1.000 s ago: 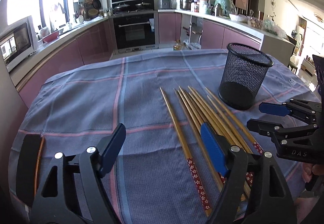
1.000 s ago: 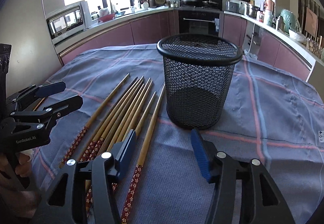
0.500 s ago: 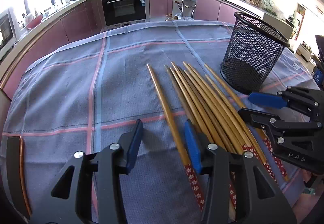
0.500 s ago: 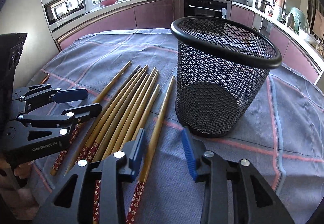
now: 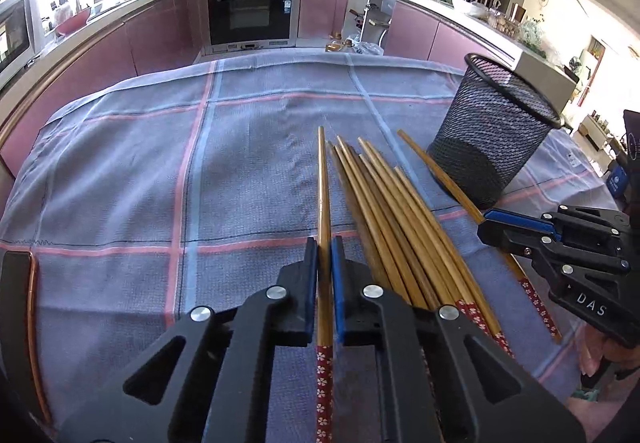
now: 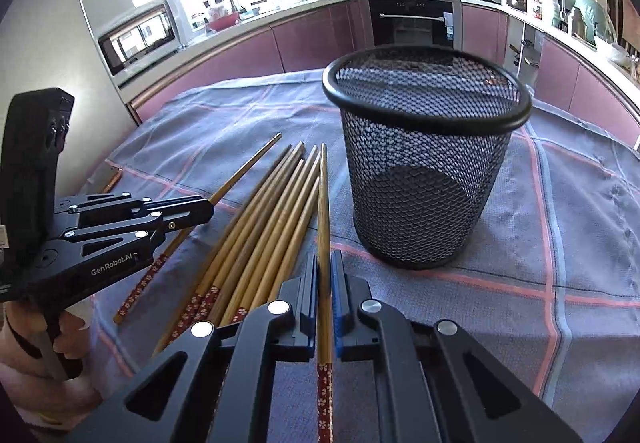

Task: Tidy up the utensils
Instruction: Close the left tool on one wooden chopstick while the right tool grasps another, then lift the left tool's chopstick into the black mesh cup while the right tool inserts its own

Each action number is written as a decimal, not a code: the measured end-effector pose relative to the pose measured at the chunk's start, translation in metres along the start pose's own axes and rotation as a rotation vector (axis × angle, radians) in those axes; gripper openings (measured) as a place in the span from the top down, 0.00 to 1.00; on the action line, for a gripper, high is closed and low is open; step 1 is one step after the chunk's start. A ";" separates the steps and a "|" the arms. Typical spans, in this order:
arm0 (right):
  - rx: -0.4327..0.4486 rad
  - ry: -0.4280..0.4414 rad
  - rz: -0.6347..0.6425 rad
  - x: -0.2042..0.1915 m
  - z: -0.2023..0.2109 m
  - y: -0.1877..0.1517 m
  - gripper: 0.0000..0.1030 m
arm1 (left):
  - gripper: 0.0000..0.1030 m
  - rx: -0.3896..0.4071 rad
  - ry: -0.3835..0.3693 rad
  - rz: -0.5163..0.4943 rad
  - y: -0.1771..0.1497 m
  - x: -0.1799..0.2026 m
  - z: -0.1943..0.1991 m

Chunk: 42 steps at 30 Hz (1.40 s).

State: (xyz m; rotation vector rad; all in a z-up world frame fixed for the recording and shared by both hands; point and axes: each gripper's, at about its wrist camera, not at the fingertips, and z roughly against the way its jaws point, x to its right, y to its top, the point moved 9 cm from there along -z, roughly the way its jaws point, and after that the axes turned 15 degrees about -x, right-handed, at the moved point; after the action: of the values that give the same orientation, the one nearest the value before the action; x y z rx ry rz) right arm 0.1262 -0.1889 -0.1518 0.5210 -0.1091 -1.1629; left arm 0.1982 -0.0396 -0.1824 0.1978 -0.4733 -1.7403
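Observation:
Several bamboo chopsticks with red floral ends lie side by side on the checked cloth (image 5: 384, 219) (image 6: 260, 227). My left gripper (image 5: 325, 259) is shut on the leftmost chopstick (image 5: 323, 187). My right gripper (image 6: 325, 275) is shut on the rightmost chopstick (image 6: 323, 203), the one nearest the cup. A black mesh cup (image 5: 492, 139) (image 6: 424, 163) stands upright and empty just right of the chopsticks. Each gripper also shows in the other's view, the right one (image 5: 492, 223) and the left one (image 6: 200, 209).
The table is covered by a blue-grey cloth with pink and blue lines (image 5: 160, 171) (image 6: 580, 227). A copper-coloured rod (image 5: 34, 323) lies at the cloth's left edge. Kitchen counters and an oven (image 5: 252, 15) stand beyond the table.
Both grippers have gone from open to shut, each closing on a chopstick: the left on the leftmost one, the right on the one beside the cup. Both moved forward and lower.

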 end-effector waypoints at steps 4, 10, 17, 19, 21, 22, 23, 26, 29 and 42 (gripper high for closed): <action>0.057 0.046 0.018 -0.004 0.024 0.004 0.95 | 0.92 0.036 -0.046 -0.012 -0.001 0.004 0.026; 0.161 0.092 0.012 -0.003 0.063 0.016 0.95 | 0.93 0.116 -0.135 -0.053 0.004 0.020 0.075; 0.272 0.106 0.006 0.004 0.101 0.035 0.95 | 0.93 0.232 -0.218 -0.094 0.017 0.035 0.136; 0.298 0.108 0.012 0.006 0.111 0.042 0.95 | 0.93 0.269 -0.237 -0.100 0.023 0.039 0.153; 0.324 0.117 0.013 0.010 0.122 0.050 0.95 | 0.93 0.304 -0.256 -0.106 0.030 0.043 0.169; 0.334 0.118 0.014 0.012 0.129 0.054 0.95 | 0.93 0.320 -0.264 -0.108 0.035 0.045 0.176; 0.348 0.112 0.019 0.014 0.134 0.059 0.95 | 0.93 0.333 -0.270 -0.111 0.041 0.048 0.180; 0.378 0.107 0.032 0.018 0.150 0.074 0.95 | 0.93 0.379 -0.285 -0.123 0.058 0.059 0.199; 0.405 0.095 0.035 0.026 0.165 0.086 0.95 | 0.93 0.410 -0.304 -0.141 0.076 0.072 0.215; 0.361 0.033 0.018 0.055 0.143 0.108 0.95 | 0.93 0.318 -0.263 -0.199 0.121 0.127 0.166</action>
State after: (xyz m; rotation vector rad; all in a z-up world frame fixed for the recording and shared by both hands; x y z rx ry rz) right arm 0.1904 -0.2542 0.0116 0.8551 -0.2981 -1.1220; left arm 0.2145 -0.1473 0.0331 0.2500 -0.9523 -1.8878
